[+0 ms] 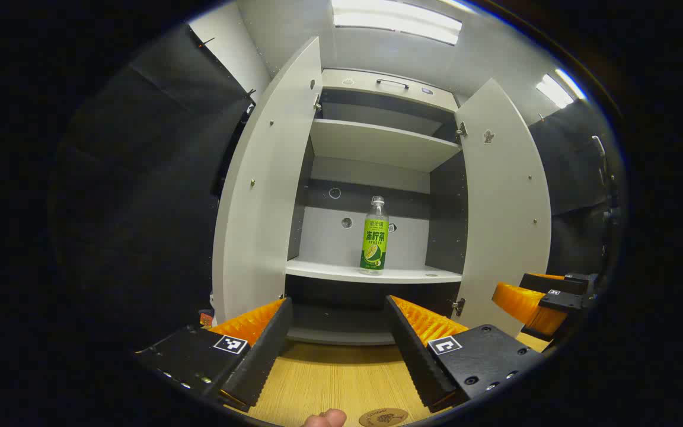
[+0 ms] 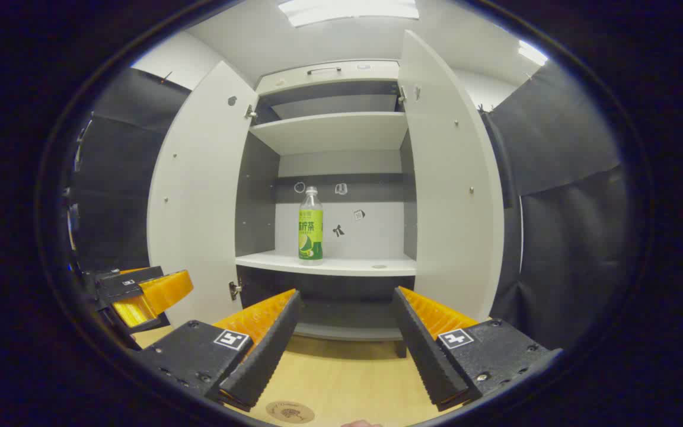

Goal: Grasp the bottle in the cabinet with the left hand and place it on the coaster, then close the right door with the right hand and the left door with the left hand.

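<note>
1. the cabinet [image 1: 377, 148] fills the middle of the left gripper view, both doors swung wide, probably so the bottle can be reached; the left door [image 1: 264, 190] stands left of centre, the right door [image 1: 504, 196] right of centre.
2. the table [image 1: 329, 379] runs along the bottom of the frame.
3. the left gripper [image 1: 337, 347], low centre, is spread wide and holds nothing, lined up towards the shelf.
4. the right gripper [image 2: 346, 341], low centre in the right gripper view, is likewise gaping and empty, likely waiting for its door.
5. the bottle [image 1: 374, 236] stands upright on the shelf [image 1: 371, 274], centre frame, untouched.
6. the coaster [image 1: 383, 417] lies at the bottom edge, bare.
</note>
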`<state>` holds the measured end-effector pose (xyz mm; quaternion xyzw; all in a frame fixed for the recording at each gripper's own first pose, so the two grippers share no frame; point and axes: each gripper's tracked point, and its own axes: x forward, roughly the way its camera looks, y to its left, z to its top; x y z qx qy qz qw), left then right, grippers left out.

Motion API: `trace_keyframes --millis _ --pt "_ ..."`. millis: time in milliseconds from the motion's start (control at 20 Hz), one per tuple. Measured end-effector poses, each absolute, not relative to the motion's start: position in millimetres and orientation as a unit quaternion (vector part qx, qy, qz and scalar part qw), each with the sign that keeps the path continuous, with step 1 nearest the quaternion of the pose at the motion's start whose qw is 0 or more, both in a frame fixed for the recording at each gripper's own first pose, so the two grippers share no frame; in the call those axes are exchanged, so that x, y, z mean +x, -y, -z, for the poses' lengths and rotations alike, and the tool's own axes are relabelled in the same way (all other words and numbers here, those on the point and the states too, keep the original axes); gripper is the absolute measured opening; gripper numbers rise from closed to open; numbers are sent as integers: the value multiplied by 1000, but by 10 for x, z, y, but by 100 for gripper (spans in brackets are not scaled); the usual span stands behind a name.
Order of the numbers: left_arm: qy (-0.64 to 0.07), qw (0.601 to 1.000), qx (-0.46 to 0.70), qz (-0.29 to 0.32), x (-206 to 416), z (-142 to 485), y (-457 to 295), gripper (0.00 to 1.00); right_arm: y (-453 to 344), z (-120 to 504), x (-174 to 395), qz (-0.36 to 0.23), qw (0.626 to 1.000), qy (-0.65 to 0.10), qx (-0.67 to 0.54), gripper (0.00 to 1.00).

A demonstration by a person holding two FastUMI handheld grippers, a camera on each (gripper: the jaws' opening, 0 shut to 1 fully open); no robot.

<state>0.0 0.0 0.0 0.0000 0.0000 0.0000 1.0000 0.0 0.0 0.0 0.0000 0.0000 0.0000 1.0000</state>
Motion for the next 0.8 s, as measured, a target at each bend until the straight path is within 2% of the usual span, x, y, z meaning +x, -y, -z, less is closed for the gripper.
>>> trace_keyframes --millis 600,650,700,800 --pt "14 1000 -1 3 -136 -84 44 95 23 -91 -297 5 1000 16 -5 100" --pt "12 1000 0 3 -147 -76 53 99 15 -104 -309 4 1000 18 -7 100" --pt "10 1000 1 2 -153 -75 53 95 21 -117 -313 4 1000 19 -9 100" --pt "10 1000 3 2 -164 -73 51 94 34 -125 -334 5 1000 20 -12 100"
